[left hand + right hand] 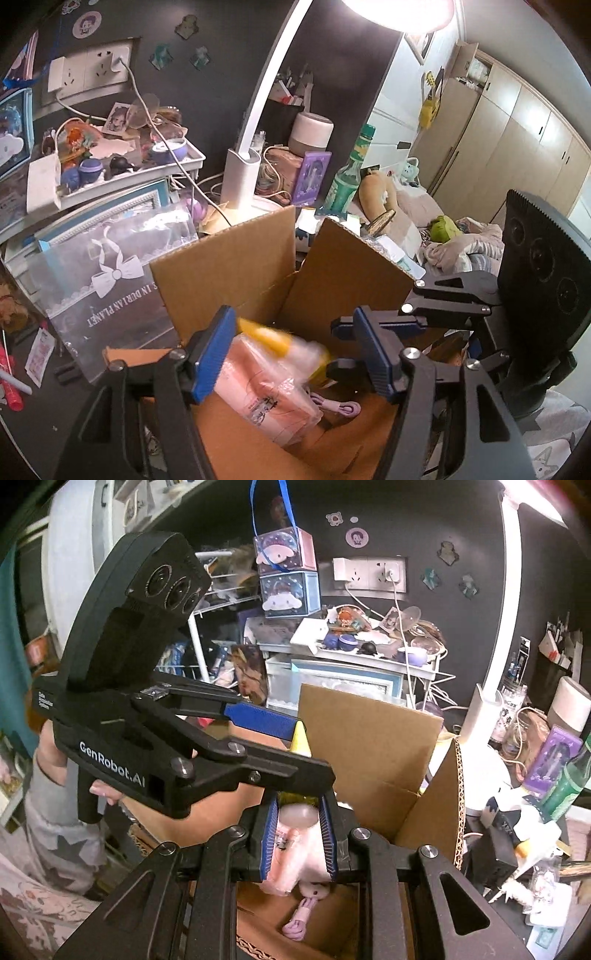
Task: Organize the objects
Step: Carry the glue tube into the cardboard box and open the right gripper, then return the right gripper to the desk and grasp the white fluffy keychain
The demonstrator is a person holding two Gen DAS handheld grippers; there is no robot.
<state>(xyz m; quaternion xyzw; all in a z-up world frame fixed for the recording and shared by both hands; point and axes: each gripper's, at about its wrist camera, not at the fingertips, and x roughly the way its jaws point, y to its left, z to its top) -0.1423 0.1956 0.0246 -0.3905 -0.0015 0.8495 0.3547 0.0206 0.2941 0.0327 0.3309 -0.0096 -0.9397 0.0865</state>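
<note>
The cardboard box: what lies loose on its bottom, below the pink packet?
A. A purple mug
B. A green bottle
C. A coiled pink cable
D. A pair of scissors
C: a coiled pink cable lies on the floor of the cardboard box, under the pink packet that the right hand-held gripper grips; the left-hand view shows it too, and the green bottle stands outside the box.

Pink packet [273, 391] in the cardboard box [229, 280]; lamp [240, 177] behind it.

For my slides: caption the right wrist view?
Right gripper lowers a pink packet into the cardboard box.
</note>
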